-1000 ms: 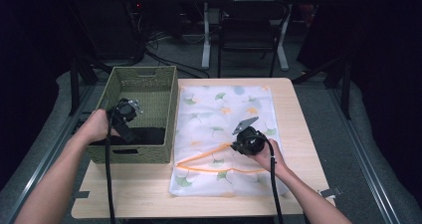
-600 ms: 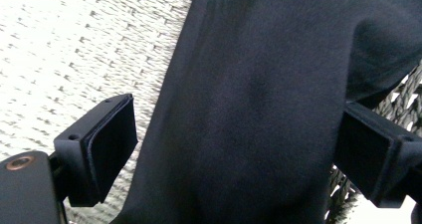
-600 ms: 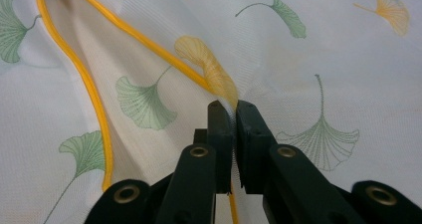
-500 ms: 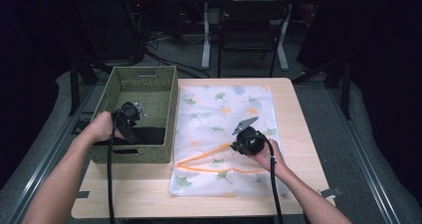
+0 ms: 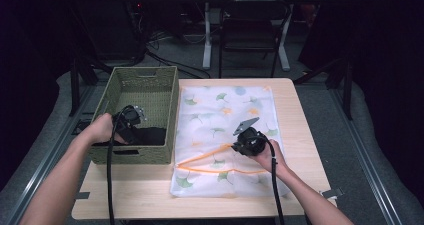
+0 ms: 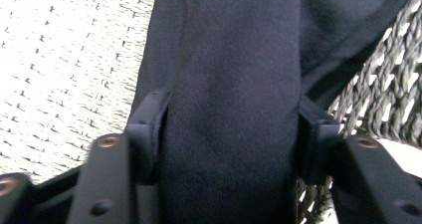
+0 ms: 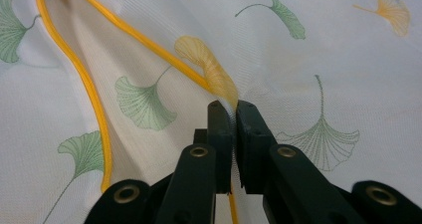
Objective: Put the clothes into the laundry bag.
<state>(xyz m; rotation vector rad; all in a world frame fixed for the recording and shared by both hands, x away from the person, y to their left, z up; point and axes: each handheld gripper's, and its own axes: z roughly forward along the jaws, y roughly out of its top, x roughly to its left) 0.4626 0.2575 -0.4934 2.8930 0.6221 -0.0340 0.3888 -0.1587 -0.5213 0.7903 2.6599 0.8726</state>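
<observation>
With the left hand-held gripper [image 6: 226, 134] just closing on the dark garment [image 6: 234, 84] in the basket [image 5: 170, 92] (pads either side), a shallow bite could be lost on lifting, while the right hand-held gripper [image 7: 234, 109], clamped on the mesh bag [image 7: 323, 50] edge, could let the zip opening [image 5: 210, 162] sag shut.

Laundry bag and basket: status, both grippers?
Left gripper jaws just closing around the dark garment in the woven basket. Right gripper shut on the mesh laundry bag, holding its opening up. Nothing in the way.
</observation>
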